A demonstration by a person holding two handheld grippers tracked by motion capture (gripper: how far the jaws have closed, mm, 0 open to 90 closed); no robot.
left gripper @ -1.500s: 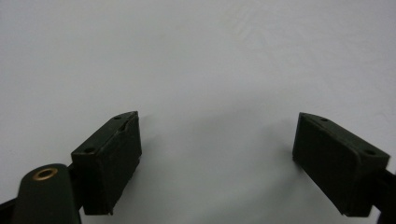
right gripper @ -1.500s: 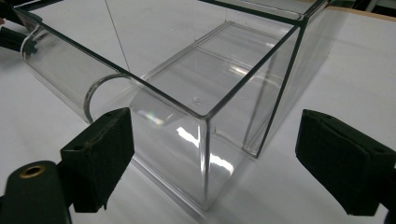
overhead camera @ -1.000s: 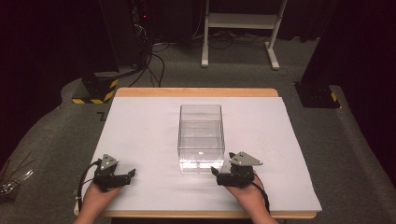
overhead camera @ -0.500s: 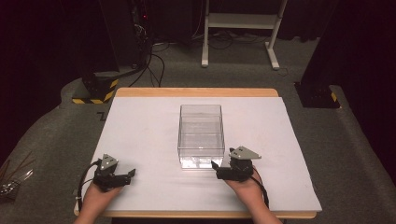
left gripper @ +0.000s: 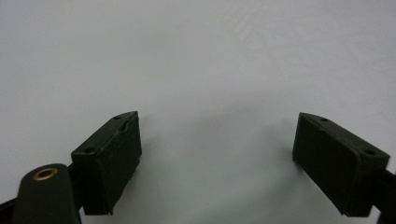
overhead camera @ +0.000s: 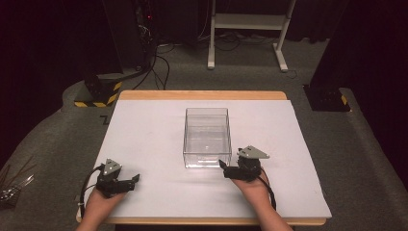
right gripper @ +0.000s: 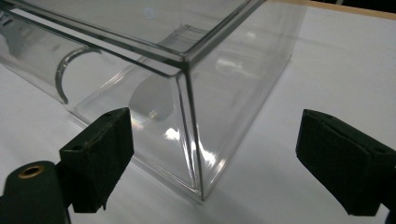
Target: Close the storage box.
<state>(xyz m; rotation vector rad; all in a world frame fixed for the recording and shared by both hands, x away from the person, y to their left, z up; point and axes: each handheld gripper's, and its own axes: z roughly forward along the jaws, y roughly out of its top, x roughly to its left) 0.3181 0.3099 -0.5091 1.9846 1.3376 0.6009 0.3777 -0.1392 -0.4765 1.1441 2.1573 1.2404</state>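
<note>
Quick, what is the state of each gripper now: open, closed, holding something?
Left gripper: open, holding nothing, over the white table cover.
Right gripper: open, holding nothing, jaws astride the near corner of the clear plastic box.

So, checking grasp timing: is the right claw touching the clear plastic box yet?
Apart. The right gripper view shows the right claw open, with white table visible between its fingers and the clear plastic box.

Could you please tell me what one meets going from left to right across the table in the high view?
Left hand-held gripper → clear plastic box → right hand-held gripper, all on the white table cover.
</note>
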